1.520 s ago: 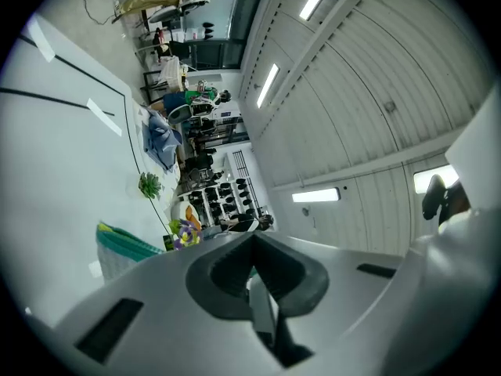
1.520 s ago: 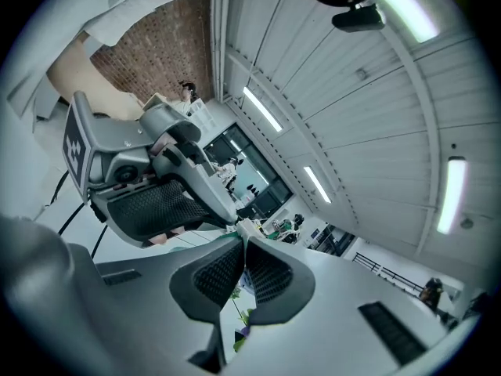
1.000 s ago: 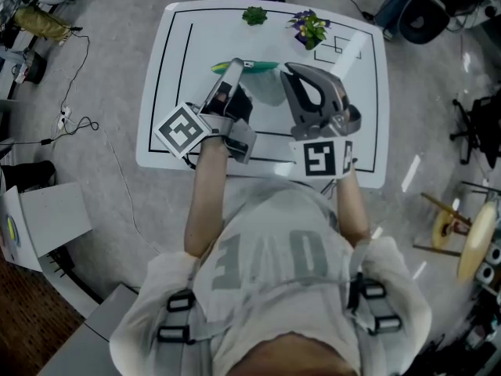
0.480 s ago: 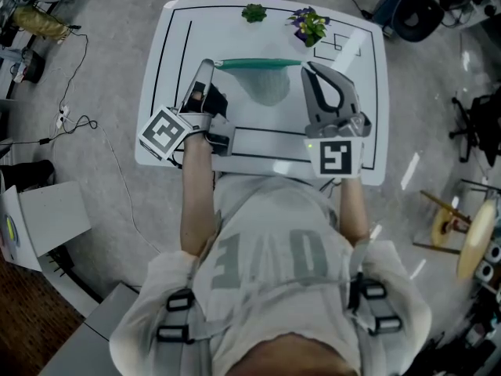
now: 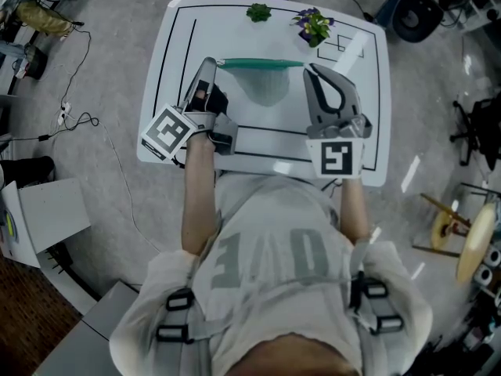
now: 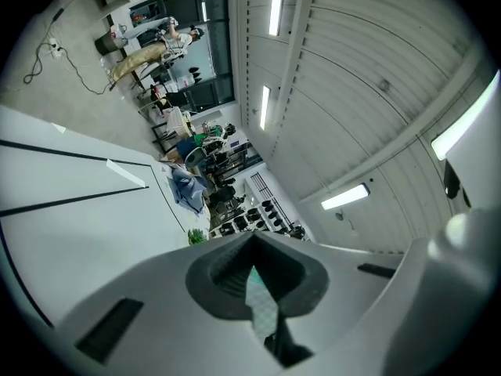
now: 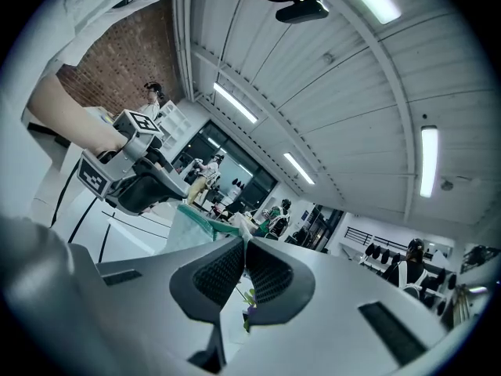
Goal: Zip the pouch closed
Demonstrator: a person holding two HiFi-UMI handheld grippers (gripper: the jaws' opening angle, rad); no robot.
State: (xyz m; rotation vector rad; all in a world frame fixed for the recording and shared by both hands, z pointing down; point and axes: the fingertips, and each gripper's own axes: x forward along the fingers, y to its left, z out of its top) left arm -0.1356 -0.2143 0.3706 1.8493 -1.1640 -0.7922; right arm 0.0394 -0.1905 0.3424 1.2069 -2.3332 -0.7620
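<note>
A see-through pouch (image 5: 266,83) with a green zip strip (image 5: 258,63) hangs stretched just above the white table (image 5: 360,92), held between the two grippers. My left gripper (image 5: 210,63) is shut on the pouch's left end; in the left gripper view a strip of pale mesh (image 6: 261,308) is pinched between the jaws (image 6: 254,269). My right gripper (image 5: 309,69) is shut at the strip's right end. In the right gripper view the green edge (image 7: 205,220) runs from the left gripper (image 7: 133,182) into the shut jaws (image 7: 244,249). Whether they pinch the zip pull is hidden.
A small green plant (image 5: 258,12) and a purple-flowered plant (image 5: 315,26) stand at the table's far edge, behind the pouch. Black lines mark the tabletop. Cables (image 5: 74,116) and a box (image 5: 47,218) lie on the floor to the left, a chair (image 5: 419,14) at the far right.
The left gripper has swung out to the left and the right gripper a little to the right, pulling the pouch's green top straight between them. Over the last half second both have hardly moved.
</note>
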